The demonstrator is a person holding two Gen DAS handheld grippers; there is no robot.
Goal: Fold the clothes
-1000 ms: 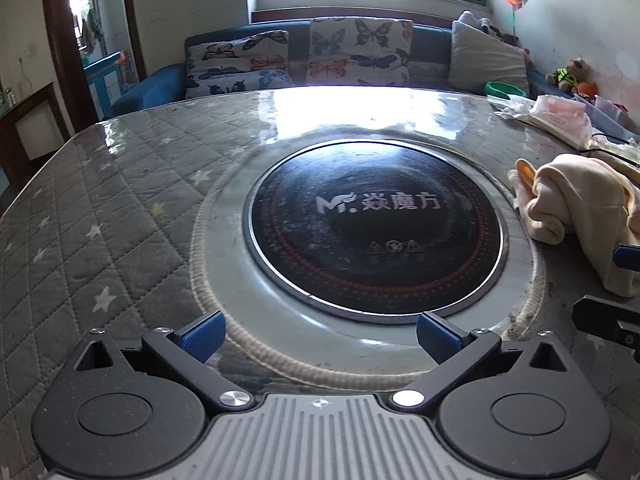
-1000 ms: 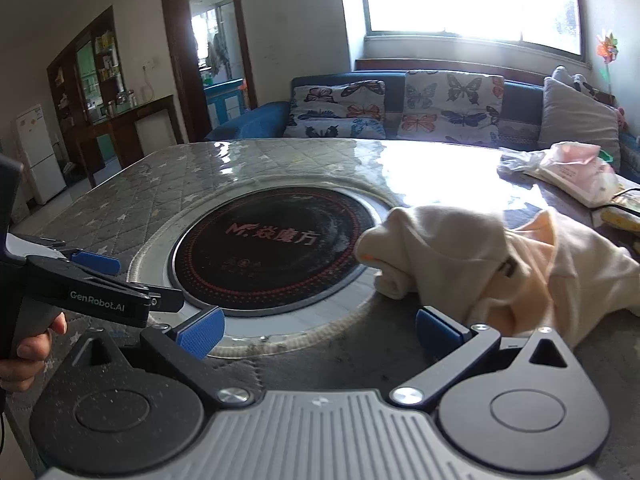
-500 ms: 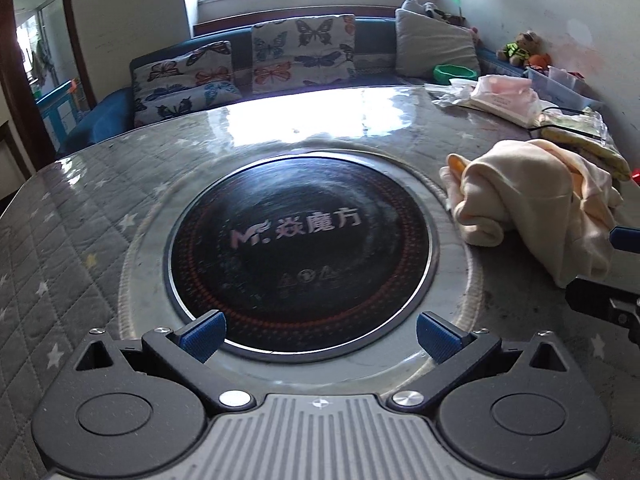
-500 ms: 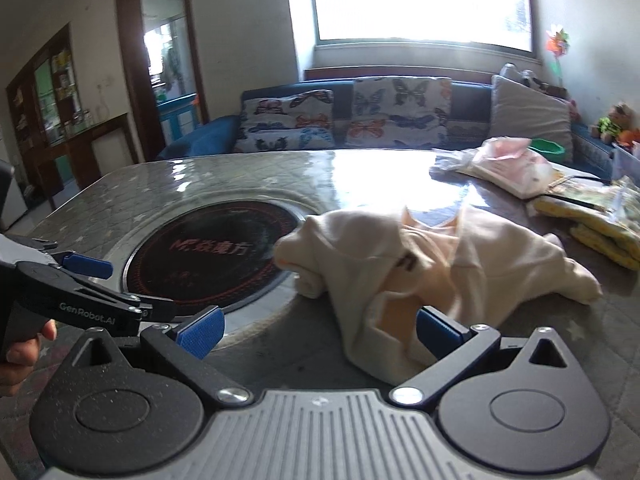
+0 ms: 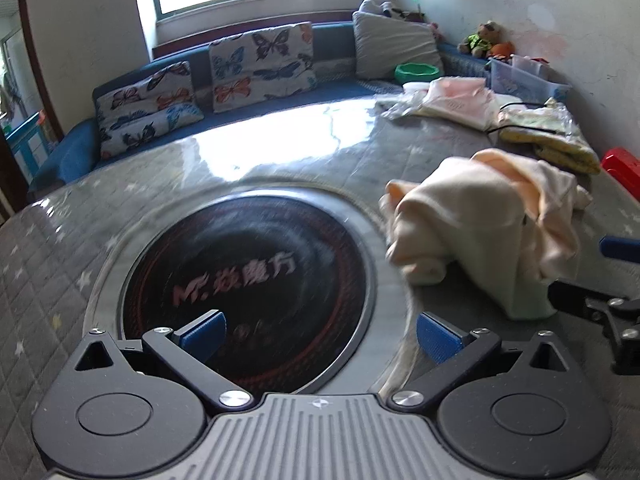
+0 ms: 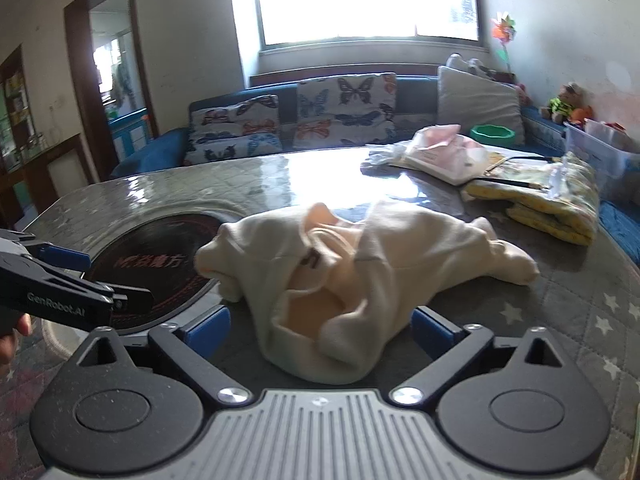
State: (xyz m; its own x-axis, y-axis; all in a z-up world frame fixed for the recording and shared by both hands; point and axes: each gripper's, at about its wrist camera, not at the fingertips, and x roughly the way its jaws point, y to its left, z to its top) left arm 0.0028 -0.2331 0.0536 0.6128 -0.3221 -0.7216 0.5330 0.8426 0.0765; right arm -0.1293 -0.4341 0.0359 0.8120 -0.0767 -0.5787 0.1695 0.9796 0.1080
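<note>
My right fingers (image 6: 320,330) are spread wide around the near edge of the crumpled cream garment (image 6: 352,264), holding nothing. My left fingers (image 5: 320,336) gape wide over the black round hob (image 5: 248,276). The garment lies on the quilted counter (image 6: 580,312), right of the hob.

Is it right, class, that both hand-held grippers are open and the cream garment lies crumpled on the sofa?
Not quite. The cream garment lies crumpled on the table, as the right wrist view shows. Both the left hand-held gripper and right hand-held gripper are open.
</note>
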